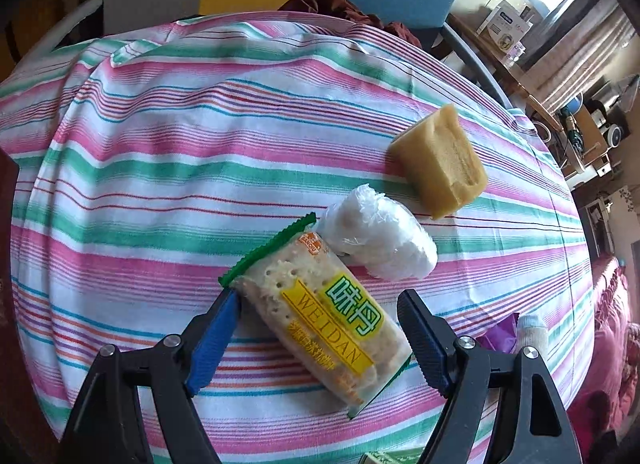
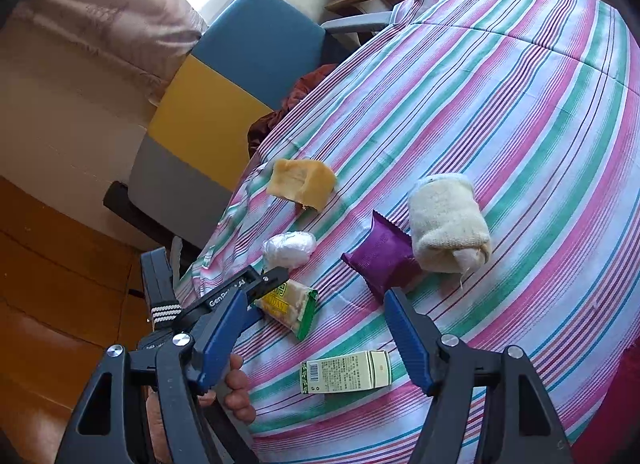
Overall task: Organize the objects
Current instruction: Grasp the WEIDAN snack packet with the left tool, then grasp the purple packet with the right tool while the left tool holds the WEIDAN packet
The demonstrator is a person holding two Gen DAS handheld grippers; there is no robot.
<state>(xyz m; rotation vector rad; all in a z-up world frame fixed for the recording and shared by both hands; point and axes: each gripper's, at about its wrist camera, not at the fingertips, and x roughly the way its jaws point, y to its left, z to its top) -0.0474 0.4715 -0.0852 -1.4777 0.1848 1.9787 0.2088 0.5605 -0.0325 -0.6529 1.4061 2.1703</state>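
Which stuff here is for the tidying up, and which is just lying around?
For tidying: cracker packet, white plastic-wrapped bundle, yellow soap block, purple packet, cream sock roll, small green-and-cream box.
Lying about: blue chair, dark red cloth.

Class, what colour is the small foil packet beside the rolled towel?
Purple, best in the right wrist view.

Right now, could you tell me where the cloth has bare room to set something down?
Bare striped cloth spreads wide left of the cracker packet. Right of the rolled towel is free too. Crowded: packet, white bundle and soap block sit close together.
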